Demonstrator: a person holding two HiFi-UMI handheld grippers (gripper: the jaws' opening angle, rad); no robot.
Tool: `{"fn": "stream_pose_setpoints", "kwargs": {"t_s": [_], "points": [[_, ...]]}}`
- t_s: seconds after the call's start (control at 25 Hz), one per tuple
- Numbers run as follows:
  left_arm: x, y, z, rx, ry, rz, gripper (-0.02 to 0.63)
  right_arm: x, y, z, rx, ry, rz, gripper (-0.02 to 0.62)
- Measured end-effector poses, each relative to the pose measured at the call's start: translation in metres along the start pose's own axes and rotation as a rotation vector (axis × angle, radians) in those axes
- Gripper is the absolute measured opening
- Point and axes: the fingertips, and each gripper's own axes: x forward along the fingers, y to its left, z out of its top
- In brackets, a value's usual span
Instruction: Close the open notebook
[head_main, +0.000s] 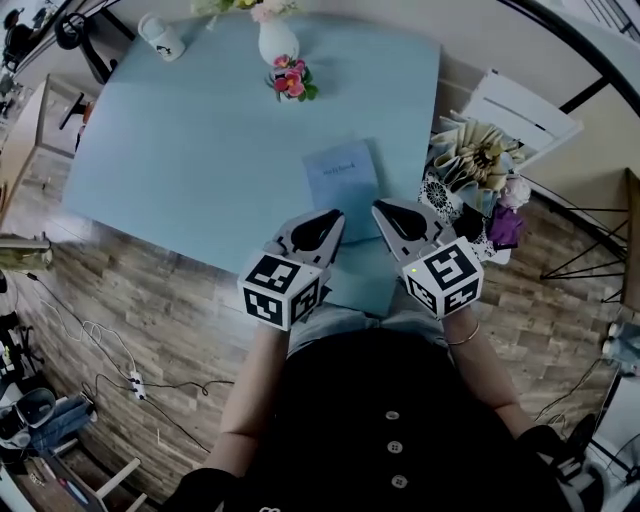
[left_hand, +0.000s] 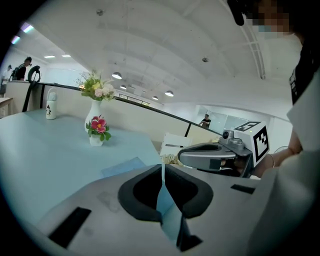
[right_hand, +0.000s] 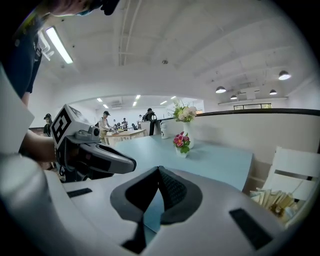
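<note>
Pale-blue rectangular table (head_main: 150, 170) bearing a thin blue paper-covered notebook (head_main: 341, 176), flat and apparently closed, just beyond both grippers.
Notebook likely light, limp, easily creased; best taken at a free cover edge. Left gripper (head_main: 335, 216) and right gripper (head_main: 381, 210): jaws clenched, empty.

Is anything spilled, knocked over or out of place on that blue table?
Nothing stands out. The blue notebook lies closed and flat on the table; the white vase, the small flower pot and the white bottle all stand upright.
</note>
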Motion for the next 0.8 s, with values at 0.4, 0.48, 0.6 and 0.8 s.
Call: {"fn": "stream_pose_setpoints", "kwargs": {"t_s": [0.4,0.48,0.6,0.8], "points": [[-0.012,0.008,-0.002,0.032,-0.017,0.064,0.018,0.006,0.016,0.010,-0.045,0.002,0.037,0.005],[-0.013,0.009,0.000,0.003,-0.042,0.060,0.018,0.009,0.018,0.011,-0.051,0.006,0.047,0.005],[-0.014,0.010,0.000,-0.014,-0.050,0.060,0.018,0.010,0.022,0.014,-0.055,0.007,0.061,0.005],[-0.014,0.012,-0.003,-0.033,-0.047,0.072,0.018,0.012,0.023,0.015,-0.054,0.006,0.071,0.005]]}}
